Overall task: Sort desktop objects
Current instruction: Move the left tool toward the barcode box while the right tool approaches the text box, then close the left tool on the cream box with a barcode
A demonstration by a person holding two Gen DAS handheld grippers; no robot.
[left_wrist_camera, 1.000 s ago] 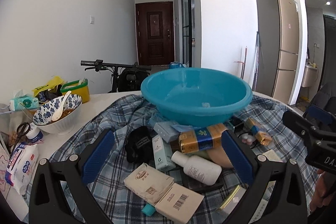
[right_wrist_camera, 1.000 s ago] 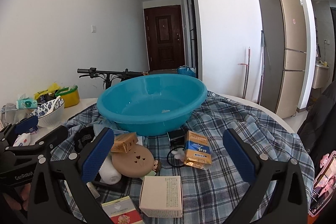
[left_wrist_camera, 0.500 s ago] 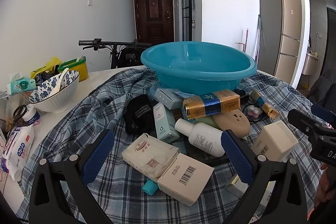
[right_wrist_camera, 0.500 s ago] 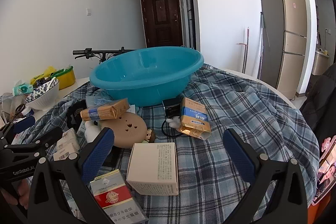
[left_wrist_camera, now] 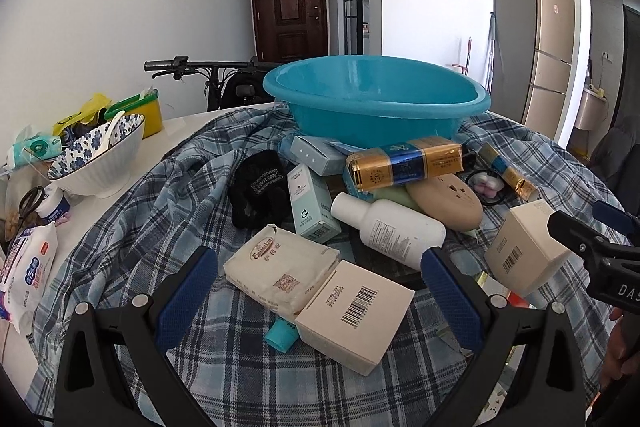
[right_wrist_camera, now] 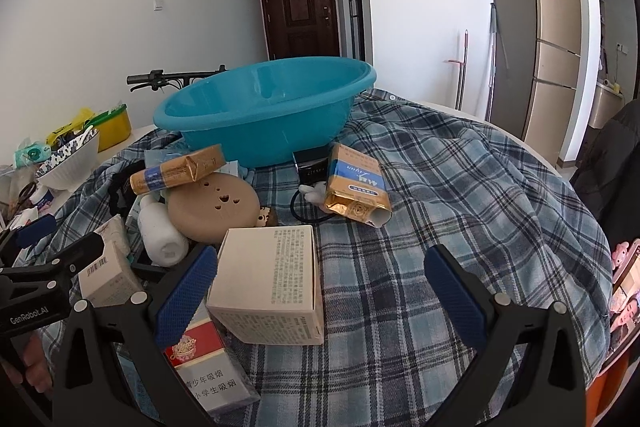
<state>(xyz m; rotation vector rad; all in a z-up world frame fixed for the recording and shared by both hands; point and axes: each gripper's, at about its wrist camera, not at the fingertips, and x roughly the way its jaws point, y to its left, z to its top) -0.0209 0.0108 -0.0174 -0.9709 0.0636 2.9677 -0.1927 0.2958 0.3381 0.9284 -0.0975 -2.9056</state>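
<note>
Both grippers hang low over the pile w/ nothing held: left gripper [left_wrist_camera: 318,291] has its jaws spread wide on either side of a cream soap pack [left_wrist_camera: 280,269] and a barcode box [left_wrist_camera: 354,313]; right gripper [right_wrist_camera: 320,291] is likewise wide open, its left pad just beside a white cube box [right_wrist_camera: 266,287]. Judging by the framing, each is lining up a first pick, so sorting looks barely begun. The clutter sits on a plaid cloth [right_wrist_camera: 460,187] in front of a teal basin [left_wrist_camera: 376,99], which looks empty and is prob. the drop spot, hence the heap crowding its near wall. The soap pack lies flat, long axis running from near-left to far-right across the left jaws, so a straight close would catch it on the diagonal; the barcode box overlaps its near end. A gold-blue carton [left_wrist_camera: 404,165] rests atop other items, long axis roughly left-right, tilted a bit. A white bottle [left_wrist_camera: 388,231] lies on its side, cap pointing up-left toward the basin. The cube box sits square, printed face toward the right cam. A red cigarette pack [right_wrist_camera: 204,359] lies partly under that box.
</note>
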